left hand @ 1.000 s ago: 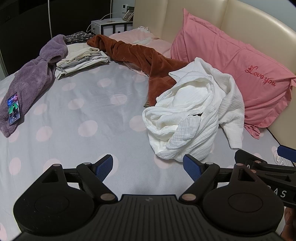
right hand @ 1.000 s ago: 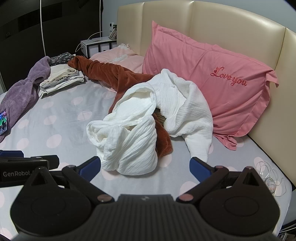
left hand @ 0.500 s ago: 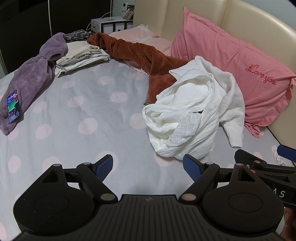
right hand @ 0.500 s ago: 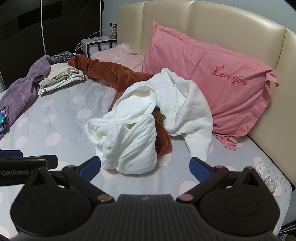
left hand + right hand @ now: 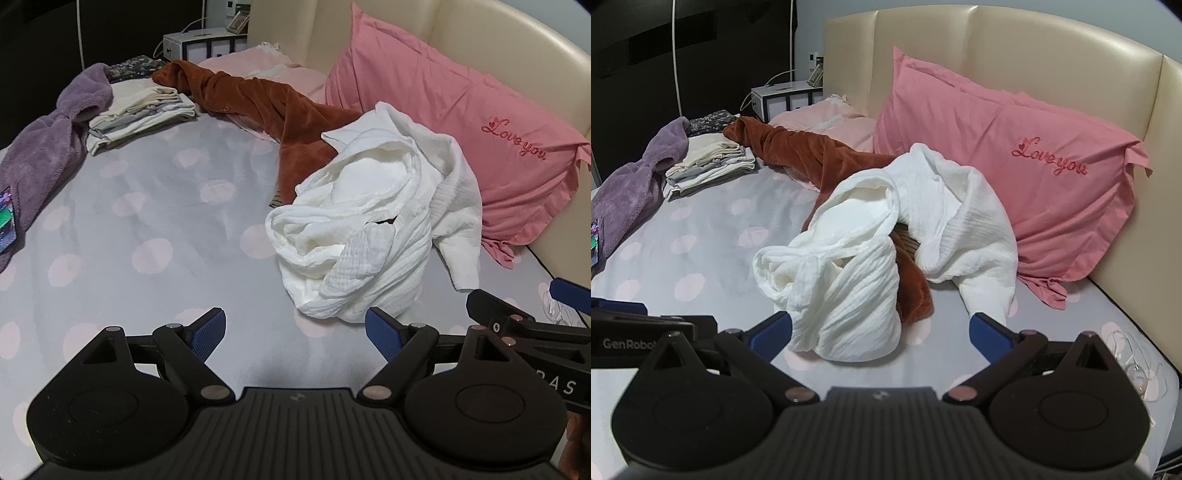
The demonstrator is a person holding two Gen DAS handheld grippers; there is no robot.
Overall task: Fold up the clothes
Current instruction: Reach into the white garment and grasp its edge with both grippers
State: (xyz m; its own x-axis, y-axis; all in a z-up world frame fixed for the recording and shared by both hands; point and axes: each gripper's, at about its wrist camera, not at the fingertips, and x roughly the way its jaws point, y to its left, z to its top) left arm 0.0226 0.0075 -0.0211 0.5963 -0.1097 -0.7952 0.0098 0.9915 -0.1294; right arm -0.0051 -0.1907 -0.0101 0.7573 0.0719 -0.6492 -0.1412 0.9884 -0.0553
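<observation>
A crumpled white garment (image 5: 373, 229) lies in a heap on the grey dotted bedsheet (image 5: 147, 206), partly over a rust-brown garment (image 5: 266, 107). It also shows in the right wrist view (image 5: 871, 251), with the brown garment (image 5: 798, 147) under and behind it. My left gripper (image 5: 295, 328) is open and empty, just short of the white heap. My right gripper (image 5: 881, 328) is open and empty, its fingers on either side of the heap's near end. A stack of folded clothes (image 5: 140, 114) sits at the far left.
A pink pillow (image 5: 480, 133) leans on the cream headboard (image 5: 1034, 59) right behind the heap. A purple fleece garment (image 5: 48, 147) and a phone (image 5: 7, 218) lie at the left edge. A white cable (image 5: 1134, 365) lies at the right edge.
Both grippers have moved slightly forward toward the white heap, which now sits lower and closer in both views. Nothing was taken hold of.
</observation>
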